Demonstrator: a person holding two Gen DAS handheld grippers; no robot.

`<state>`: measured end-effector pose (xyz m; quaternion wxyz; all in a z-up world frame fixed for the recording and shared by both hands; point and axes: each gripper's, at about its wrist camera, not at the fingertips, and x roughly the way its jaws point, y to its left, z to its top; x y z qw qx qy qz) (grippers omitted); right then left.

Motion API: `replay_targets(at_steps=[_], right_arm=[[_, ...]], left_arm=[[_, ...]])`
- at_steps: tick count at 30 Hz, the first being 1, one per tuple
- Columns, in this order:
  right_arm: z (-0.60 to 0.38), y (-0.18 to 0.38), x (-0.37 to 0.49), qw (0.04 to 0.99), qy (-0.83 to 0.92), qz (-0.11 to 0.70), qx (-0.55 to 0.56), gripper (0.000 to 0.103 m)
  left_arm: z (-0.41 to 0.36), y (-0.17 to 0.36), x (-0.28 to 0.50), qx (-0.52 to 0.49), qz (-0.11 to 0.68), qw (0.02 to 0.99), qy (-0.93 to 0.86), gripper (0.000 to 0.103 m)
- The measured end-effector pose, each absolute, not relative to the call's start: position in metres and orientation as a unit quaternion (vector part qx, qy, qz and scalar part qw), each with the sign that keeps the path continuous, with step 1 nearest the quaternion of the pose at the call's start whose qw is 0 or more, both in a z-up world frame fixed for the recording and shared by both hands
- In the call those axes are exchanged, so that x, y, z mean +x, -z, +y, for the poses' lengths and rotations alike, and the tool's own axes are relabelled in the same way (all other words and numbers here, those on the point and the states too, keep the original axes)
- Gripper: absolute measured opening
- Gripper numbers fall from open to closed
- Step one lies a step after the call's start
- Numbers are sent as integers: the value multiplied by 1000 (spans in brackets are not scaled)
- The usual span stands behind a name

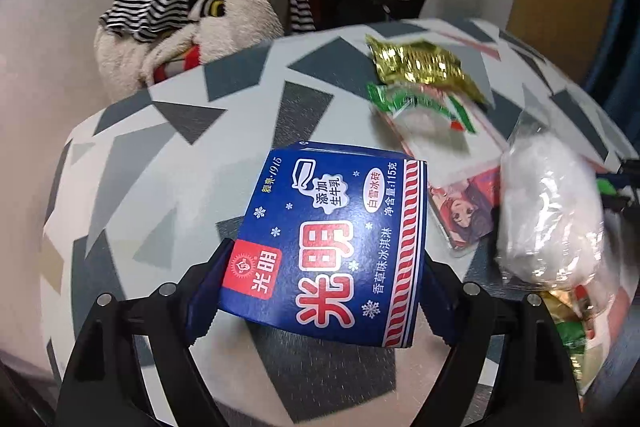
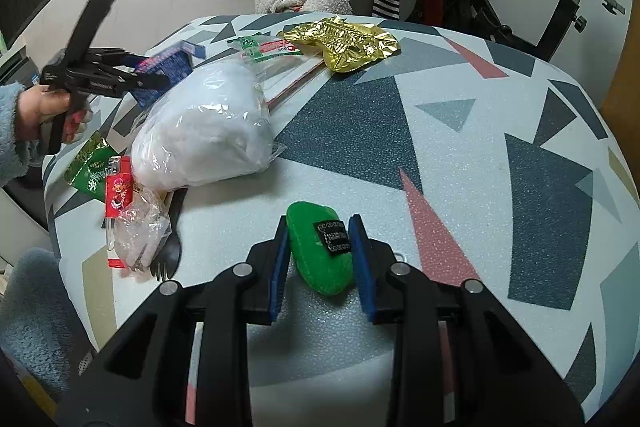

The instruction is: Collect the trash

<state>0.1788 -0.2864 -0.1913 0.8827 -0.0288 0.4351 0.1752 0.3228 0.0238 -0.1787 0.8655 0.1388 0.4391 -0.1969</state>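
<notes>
Left gripper (image 1: 320, 267) clamps blue ice-cream box (image 1: 332, 243) above patterned table (image 1: 160, 147); gold wrapper (image 1: 420, 63) beyond.

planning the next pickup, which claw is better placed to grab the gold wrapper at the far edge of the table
Neither is free. The left claw grips the blue ice cream box, and the right claw straddles a green object. The gold wrapper lies nearer the left one.

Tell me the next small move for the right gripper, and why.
Probably close the right gripper on the green pouch: its blue pads already flank the pouch on the table, with a gap showing on each side, so it does not look gripped. The left gripper already holds the blue carton.
</notes>
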Motion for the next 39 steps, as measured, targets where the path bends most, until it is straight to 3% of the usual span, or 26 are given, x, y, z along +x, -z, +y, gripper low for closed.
replay_targets(at_steps=[10, 19, 30, 39], right_arm=[[-278, 184, 168, 889, -157, 426, -60, 32], [-249, 144, 115, 899, -198, 382, -80, 32], [-212, 123, 38, 900, -253, 351, -57, 32], [-211, 140, 5, 897, -247, 365, -18, 32]], left_arm=[[39, 131, 248, 102, 407, 890, 176, 81], [35, 106, 142, 91, 391, 888, 225, 81], [12, 162, 23, 79, 415, 865, 271, 81], [-1, 207, -15, 94, 462, 833, 290, 82]])
